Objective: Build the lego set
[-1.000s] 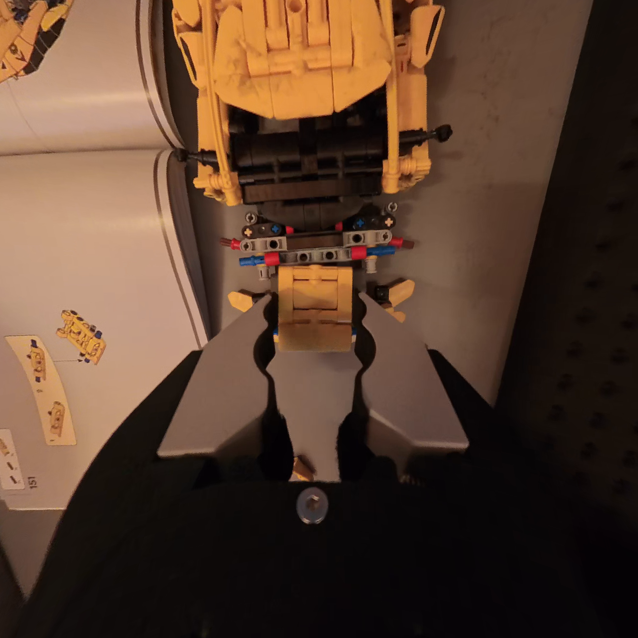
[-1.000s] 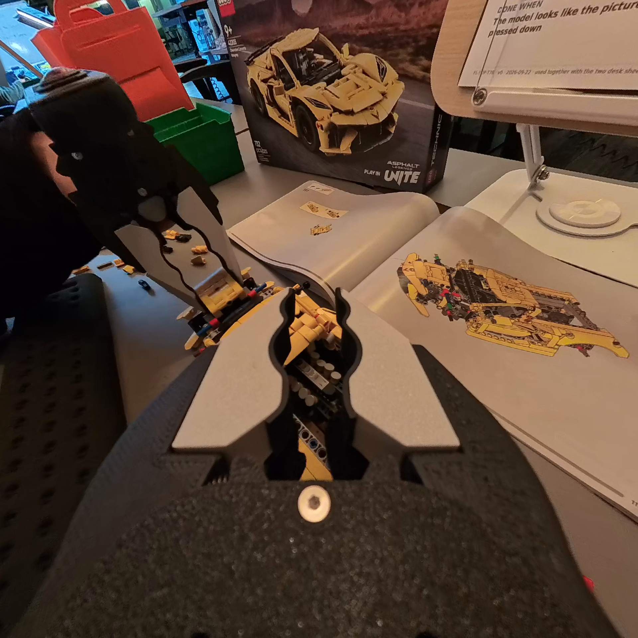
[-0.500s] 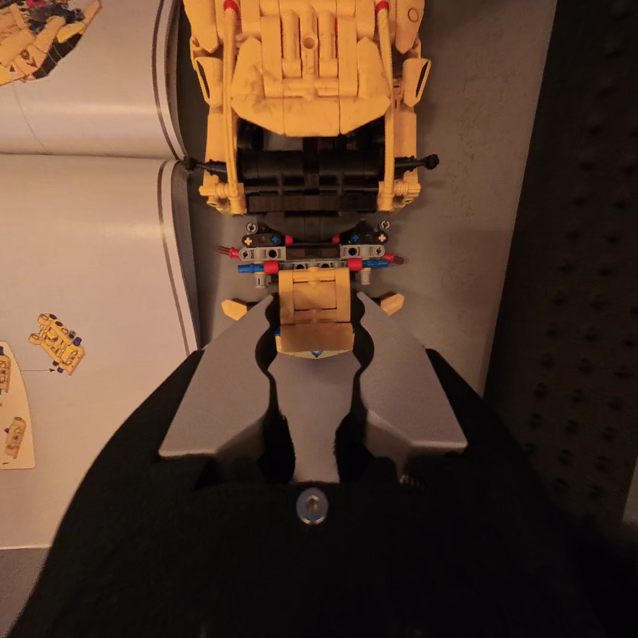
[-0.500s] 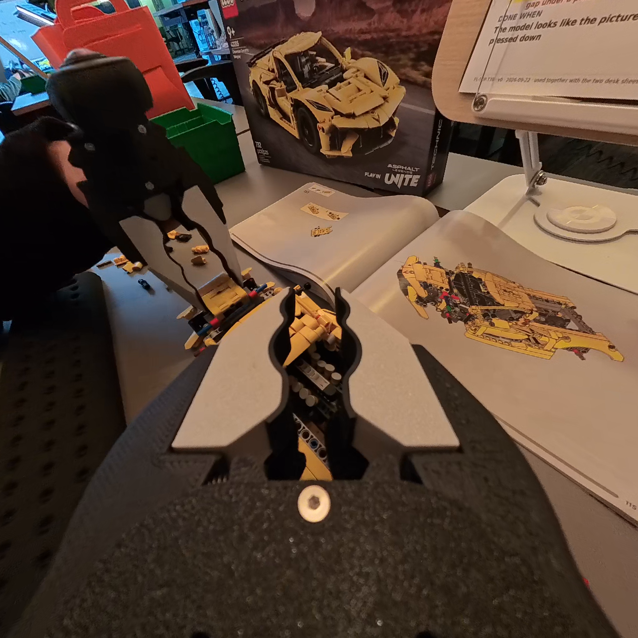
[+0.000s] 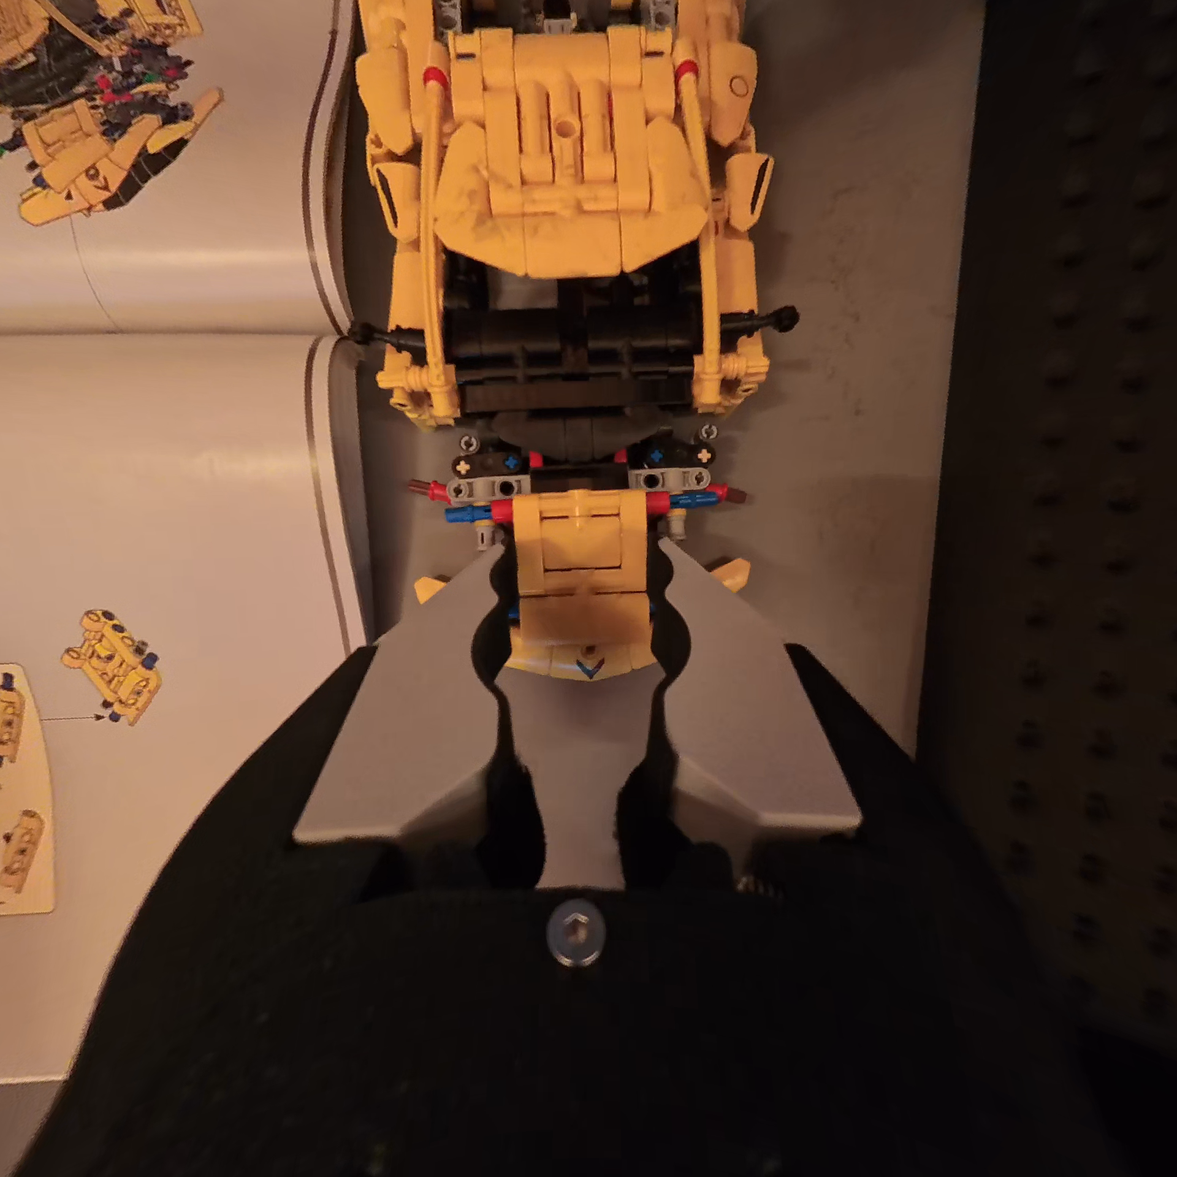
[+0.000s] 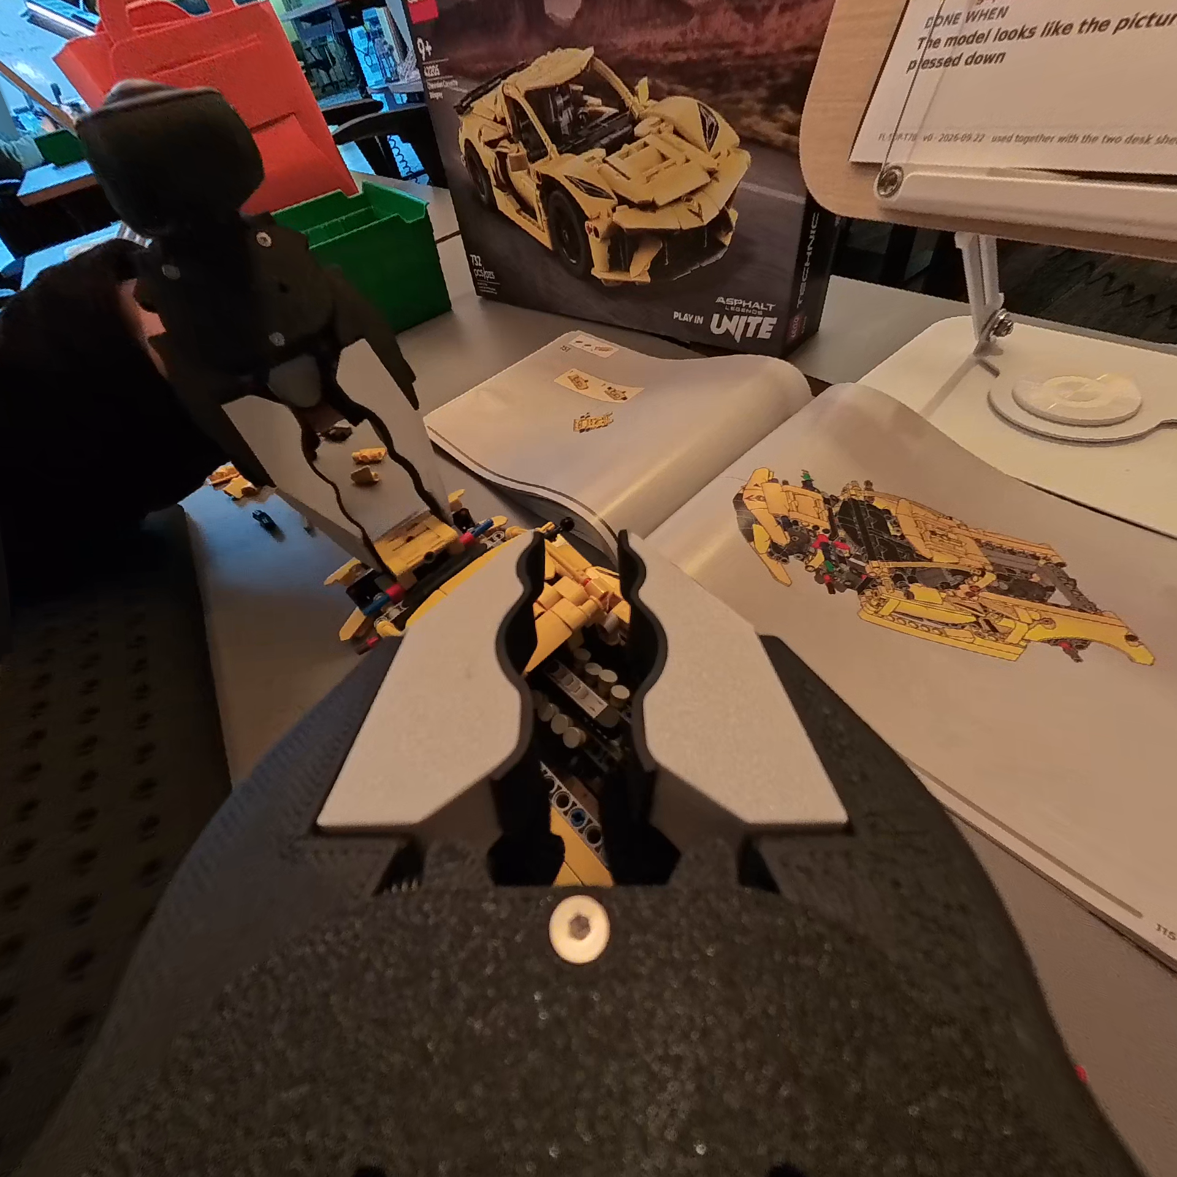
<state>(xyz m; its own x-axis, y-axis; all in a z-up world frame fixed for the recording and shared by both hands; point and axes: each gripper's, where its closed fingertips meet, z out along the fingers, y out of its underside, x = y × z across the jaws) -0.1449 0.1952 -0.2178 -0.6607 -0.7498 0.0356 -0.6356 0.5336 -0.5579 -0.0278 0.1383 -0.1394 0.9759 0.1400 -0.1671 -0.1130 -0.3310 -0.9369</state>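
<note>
— Where is the car, and what are you holding?

— The yellow car (image 5: 567,255) lies on the grey counter (image 5: 847,382), running from 12 o'clock down to the middle of my left view; its far end is cut off by the top edge. My left tongs (image 5: 579,548) pinch a small yellow panel block (image 5: 583,573) at the car's near end, one finger on each side.

— And the right?

— My right tongs (image 6: 581,541) straddle the car's middle. The fingers (image 6: 446,700) cover most of the body, so I see only studs and beams in the narrow gap. I cannot tell whether they grip it or merely sit around it.

— Anything else nearby?

— The open booklet (image 6: 891,700) at 3 o'clock, touching the car's side. The set's box (image 6: 624,165) stands at 12 o'clock. Loose yellow bits (image 6: 366,465) lie at 10 o'clock, partly hidden behind my left tongs.
</note>
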